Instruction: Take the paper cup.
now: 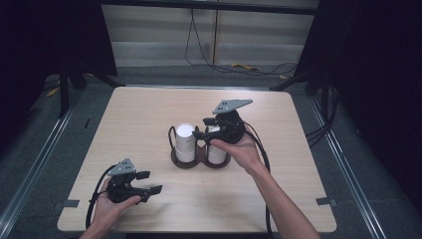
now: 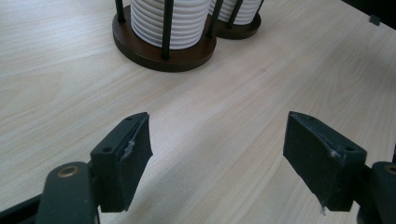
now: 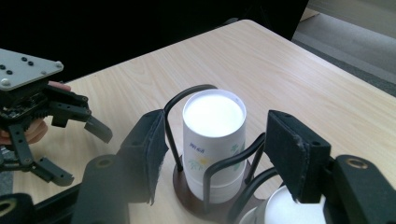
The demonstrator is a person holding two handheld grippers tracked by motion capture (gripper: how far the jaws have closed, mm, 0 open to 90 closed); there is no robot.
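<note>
nearest me in the high view was the left tool (image 1: 153, 182), held low over the tabletop (image 1: 149, 109), jaws spread on nothing, well apart from the cups. farther in, the right tool (image 1: 201, 128) hovered at the top of the right cup stack (image 1: 216, 154), which stood beside the left cup stack (image 1: 185, 142) in the dark holder (image 1: 199, 160) mid-tabletop.

from the left gripper view, the left tool (image 2: 217, 154) gaped wide over bare wood, with the holder (image 2: 159, 51) and both ribbed stacks (image 2: 170, 21) (image 2: 238, 11) ahead.

from the right gripper view, the right tool (image 3: 217, 149) had its pads apart and touched nothing; the left cup stack (image 3: 214, 135) showed beyond the gap, and the right cup stack (image 3: 285, 210) sat under one jaw rather than between the two. the left tool (image 3: 84, 156) waited off to the side.

i judged the step was lifting the top cup. to do it well i would have centred the jaws on one rim, kept clear of the wire posts, pinched lightly so the paper held its shape, and pulled straight up.
</note>
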